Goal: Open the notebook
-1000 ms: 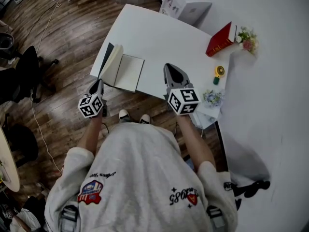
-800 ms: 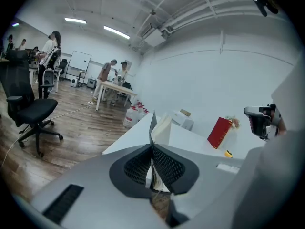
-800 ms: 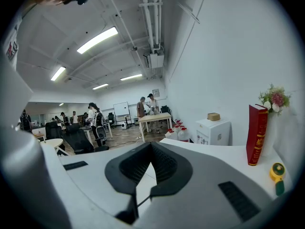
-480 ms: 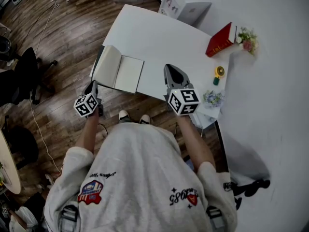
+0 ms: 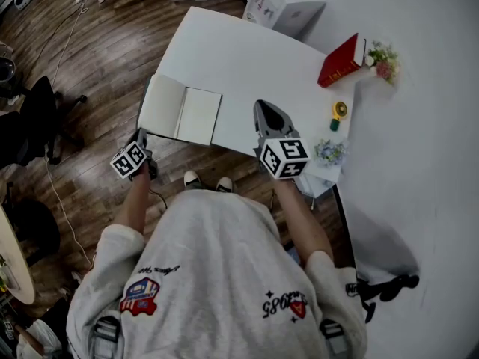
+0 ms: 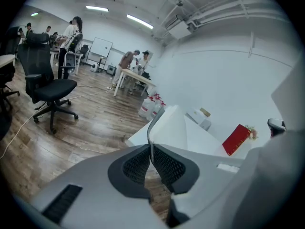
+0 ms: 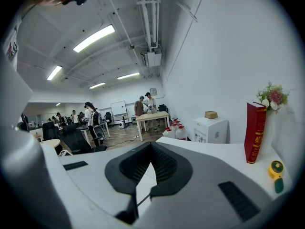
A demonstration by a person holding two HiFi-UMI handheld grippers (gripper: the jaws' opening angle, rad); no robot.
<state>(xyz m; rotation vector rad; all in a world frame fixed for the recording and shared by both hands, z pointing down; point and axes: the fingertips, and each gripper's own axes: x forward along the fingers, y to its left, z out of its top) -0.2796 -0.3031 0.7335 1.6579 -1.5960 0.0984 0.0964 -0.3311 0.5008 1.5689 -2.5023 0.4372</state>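
Upright red book [image 5: 340,62] beside pink flowers [image 5: 384,57]

The head view looks steeply down from above the person onto the table [image 5: 247,58], taking in both the left gripper [image 5: 141,135] and the right gripper [image 5: 267,108]. The left gripper view sits low at the table's near left corner, close against the notebook [image 5: 182,115], and faces across the table. The right gripper view looks nearly level along the tabletop. All three share the table and the book [image 5: 340,60].
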